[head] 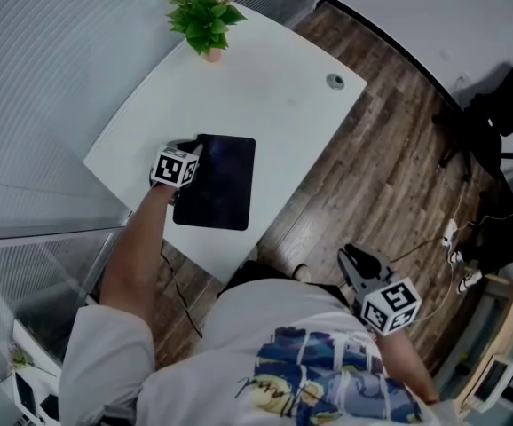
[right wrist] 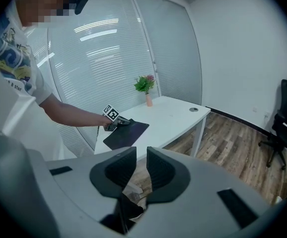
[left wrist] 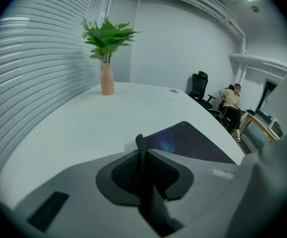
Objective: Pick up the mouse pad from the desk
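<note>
Pinching the mouse pad [head: 221, 185] at its left edge, close to a corner, the left gripper [head: 194, 146] has its jaws clamped on the thin dark sheet. The gripped bit stands up between the pads, and the rest lies flat on the white desk [head: 256, 87]. The right gripper [head: 356, 260] hangs well apart from the desk, over the wooden floor [head: 363, 185] beside the person's body. Its jaws stand a narrow gap apart with nothing between them (only floor shows through). A leafy plant [head: 205, 11] in a pink vase stands at the desk's far end.
</note>
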Available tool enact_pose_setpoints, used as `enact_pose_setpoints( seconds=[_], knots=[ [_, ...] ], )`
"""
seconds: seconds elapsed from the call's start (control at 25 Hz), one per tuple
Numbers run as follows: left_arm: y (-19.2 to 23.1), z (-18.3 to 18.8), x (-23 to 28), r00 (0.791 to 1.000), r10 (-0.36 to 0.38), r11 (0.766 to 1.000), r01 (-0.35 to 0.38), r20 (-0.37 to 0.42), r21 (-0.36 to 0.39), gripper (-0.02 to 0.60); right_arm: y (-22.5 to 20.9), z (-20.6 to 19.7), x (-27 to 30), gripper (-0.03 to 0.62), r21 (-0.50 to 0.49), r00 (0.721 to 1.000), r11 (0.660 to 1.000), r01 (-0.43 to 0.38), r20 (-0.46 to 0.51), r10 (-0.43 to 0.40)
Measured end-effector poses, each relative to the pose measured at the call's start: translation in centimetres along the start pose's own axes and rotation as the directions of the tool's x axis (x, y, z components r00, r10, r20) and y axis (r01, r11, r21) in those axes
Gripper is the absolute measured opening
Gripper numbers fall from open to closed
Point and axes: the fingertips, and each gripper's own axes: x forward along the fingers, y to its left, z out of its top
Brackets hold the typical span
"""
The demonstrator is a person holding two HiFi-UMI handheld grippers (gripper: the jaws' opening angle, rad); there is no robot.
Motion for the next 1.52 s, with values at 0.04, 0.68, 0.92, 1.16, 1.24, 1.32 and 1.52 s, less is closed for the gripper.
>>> enact_pose_setpoints(
  seconds=[0.04, 0.68, 0.92, 1.16, 1.24, 1.32, 1.52],
  knots=[
    [-0.2, 0.1, -0.2, 1.000, 0.001, 1.000, -0.001, 0.000, -0.002, 0.043, 0.0, -0.1, -0.2, 0.064, -0.002, 1.000, 1.000, -0.002, 0.002, 0.002],
    [-5.1, 3.5, -5.2, 0.997, 0.054, 0.999, -0.053, 0.046, -0.010, 0.031, -2.6, -2.5, -4.8, 0.054, -0.026, 0.996, 0.998, -0.058, 0.064, 0.059],
    [-8.3, 5.2, -7.8, 0.994, 0.088, 0.996, -0.088, 0.072, 0.004, 0.029, -3.9, -3.6, -7.0, 0.049, -0.062, 0.991, 0.994, -0.085, 0.096, 0.091],
    [-11.6, 6.4, -10.4, 0.989, 0.101, 0.995, -0.101, 0.107, -0.006, 0.029, -5.0, -4.6, -9.3, 0.048, -0.092, 0.984, 0.988, -0.122, 0.117, 0.133],
    [-12.6, 6.9, -11.6, 0.987, 0.114, 0.993, -0.115, 0.116, -0.001, 0.029, -5.5, -5.0, -10.1, 0.048, -0.099, 0.982, 0.986, -0.132, 0.125, 0.144],
    [-13.6, 7.4, -12.8, 0.984, 0.125, 0.992, -0.126, 0.127, 0.003, 0.029, -5.9, -5.4, -10.8, 0.046, -0.107, 0.979, 0.984, -0.141, 0.133, 0.154],
    [-16.2, 8.5, -15.4, 0.977, 0.146, 0.989, -0.150, 0.155, 0.012, 0.029, -6.8, -6.6, -12.0, 0.041, -0.138, 0.971, 0.975, -0.174, 0.142, 0.193]
  ],
)
